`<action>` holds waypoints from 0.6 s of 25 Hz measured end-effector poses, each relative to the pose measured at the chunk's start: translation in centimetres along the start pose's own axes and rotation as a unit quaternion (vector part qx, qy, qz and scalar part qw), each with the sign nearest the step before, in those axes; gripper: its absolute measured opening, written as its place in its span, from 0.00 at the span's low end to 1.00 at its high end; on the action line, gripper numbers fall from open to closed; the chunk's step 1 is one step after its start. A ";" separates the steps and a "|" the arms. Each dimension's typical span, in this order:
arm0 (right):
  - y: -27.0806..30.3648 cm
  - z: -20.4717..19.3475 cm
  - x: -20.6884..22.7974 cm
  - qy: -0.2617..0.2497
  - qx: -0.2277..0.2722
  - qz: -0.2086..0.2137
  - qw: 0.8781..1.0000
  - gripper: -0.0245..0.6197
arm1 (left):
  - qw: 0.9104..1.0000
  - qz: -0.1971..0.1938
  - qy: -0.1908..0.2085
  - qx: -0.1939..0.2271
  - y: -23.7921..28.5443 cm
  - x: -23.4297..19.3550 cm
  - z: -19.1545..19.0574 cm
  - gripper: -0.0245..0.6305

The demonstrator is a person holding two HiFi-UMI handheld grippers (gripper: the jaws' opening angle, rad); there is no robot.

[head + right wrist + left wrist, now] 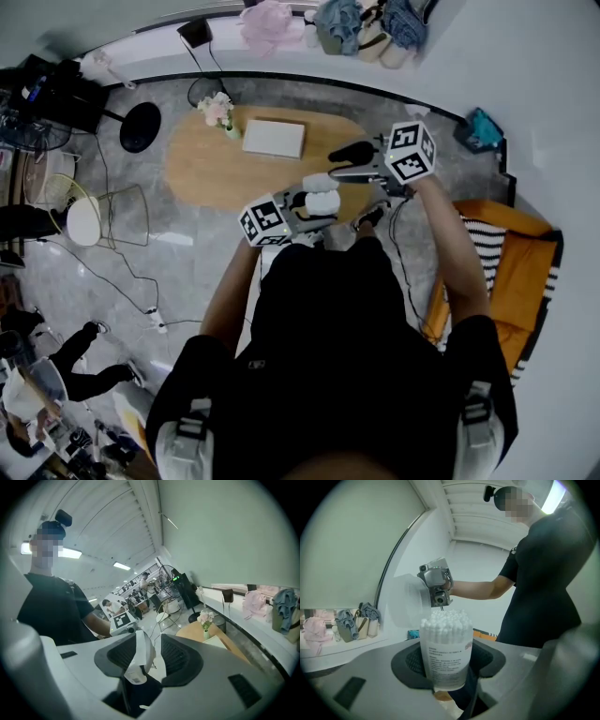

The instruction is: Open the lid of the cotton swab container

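Left gripper (449,667) is clamping the cotton swab container (446,646) upright between its pads, holding it in the air in front of the person's body. The container's top is already showing bare, with the cotton swabs (445,619) standing packed at the rim. Right gripper (150,658) is pinching the clear lid (138,660) edge-on between its jaws. In the head view it is sitting at about 2 o'clock from the left one, well apart from the container. In the left gripper view it is hanging at 12 o'clock above the swabs, and the lid is showing as a pale blur at its 9 o'clock.

By my reading the lid is off, so the risks are now lying in the holding. The lid is looking thin and slick, and it seems to be sitting against one pad more than the other. Any loosening or quick swing could be letting it slip to the floor, short of the wooden table (202,169) at 12 o'clock. The open container is depending on staying level; tipping the left wrist could be spilling swabs, and squeezing harder could be buckling its soft wall.
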State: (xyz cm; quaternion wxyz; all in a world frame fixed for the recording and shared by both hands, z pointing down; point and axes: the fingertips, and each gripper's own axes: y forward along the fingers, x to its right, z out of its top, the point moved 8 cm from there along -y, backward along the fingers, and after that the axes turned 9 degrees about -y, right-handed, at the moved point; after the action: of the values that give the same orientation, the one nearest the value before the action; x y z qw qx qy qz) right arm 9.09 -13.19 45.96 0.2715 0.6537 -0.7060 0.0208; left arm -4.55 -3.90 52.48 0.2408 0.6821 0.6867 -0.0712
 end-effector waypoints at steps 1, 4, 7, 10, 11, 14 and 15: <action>0.1 0.0 0.1 0.005 0.001 0.000 1.000 0.28 | 1.000 0.000 0.000 0.000 -0.1 0.0 0.0 0.34; 0.3 -0.2 0.6 0.012 0.008 -0.008 1.000 0.27 | 1.000 0.000 -0.001 0.001 -0.4 0.2 0.0 0.34; 0.3 -0.5 1.0 -0.004 0.014 -0.037 0.999 0.26 | 1.000 -0.002 0.001 0.003 -0.4 0.5 -0.1 0.34; 0.3 -0.7 1.5 -0.026 0.024 -0.071 0.997 0.25 | 1.000 -0.001 0.000 0.011 -0.5 0.4 0.1 0.34; 0.3 -0.8 1.7 -0.027 0.027 -0.074 0.997 0.25 | 1.000 -0.001 -0.002 0.014 -0.6 0.3 0.2 0.34; 0.1 -1.0 1.7 -0.024 0.034 -0.077 0.996 0.25 | 1.000 0.006 -0.007 0.018 -0.7 -0.2 0.4 0.34; 0.0 -1.0 1.5 -0.025 0.038 -0.079 0.996 0.25 | 1.000 0.010 -0.008 0.018 -0.9 -0.4 0.3 0.34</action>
State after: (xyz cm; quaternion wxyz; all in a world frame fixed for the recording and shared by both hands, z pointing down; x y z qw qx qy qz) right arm 9.45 -14.21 47.46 0.2299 0.7179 -0.6571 0.0096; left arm -5.33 -4.42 52.17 0.2352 0.6925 0.6765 -0.0866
